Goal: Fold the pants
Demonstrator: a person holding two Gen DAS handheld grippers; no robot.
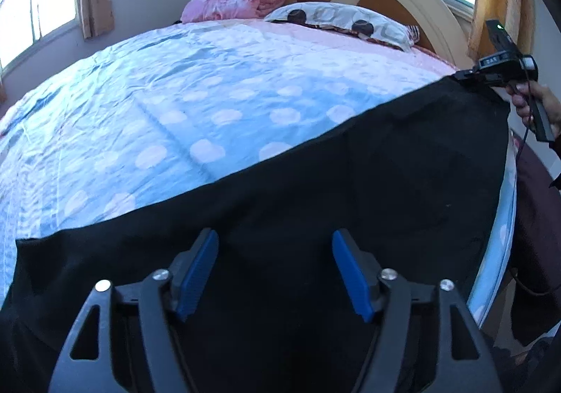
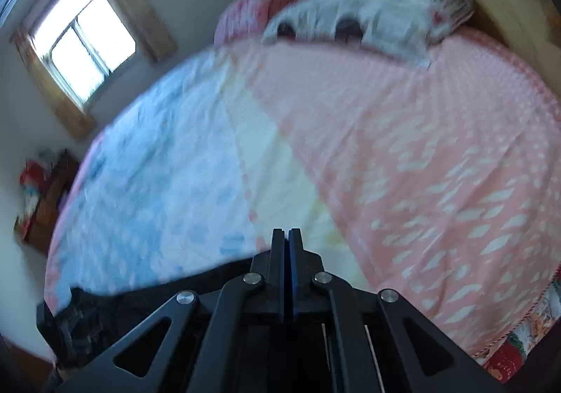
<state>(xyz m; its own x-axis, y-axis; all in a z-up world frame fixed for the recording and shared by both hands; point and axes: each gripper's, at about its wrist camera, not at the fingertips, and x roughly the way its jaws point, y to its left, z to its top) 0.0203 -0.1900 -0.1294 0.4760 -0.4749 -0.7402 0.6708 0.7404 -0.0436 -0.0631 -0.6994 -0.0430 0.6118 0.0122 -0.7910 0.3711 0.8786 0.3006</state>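
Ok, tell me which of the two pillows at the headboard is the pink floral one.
The left pillow, pink all over with a flower print. The pillow beside it on the right is white with dark round spots.

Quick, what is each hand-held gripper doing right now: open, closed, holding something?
Left hand-held gripper: open, over the black pants, gripping nothing.
Right hand-held gripper: closed at a corner of the pants; a grip on the cloth cannot be told.

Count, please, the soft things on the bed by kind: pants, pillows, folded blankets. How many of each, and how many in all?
Black pants: 1
Patterned white pillow: 1
Folded pink blanket: 1
Total: 3, all lying on the bed cover.
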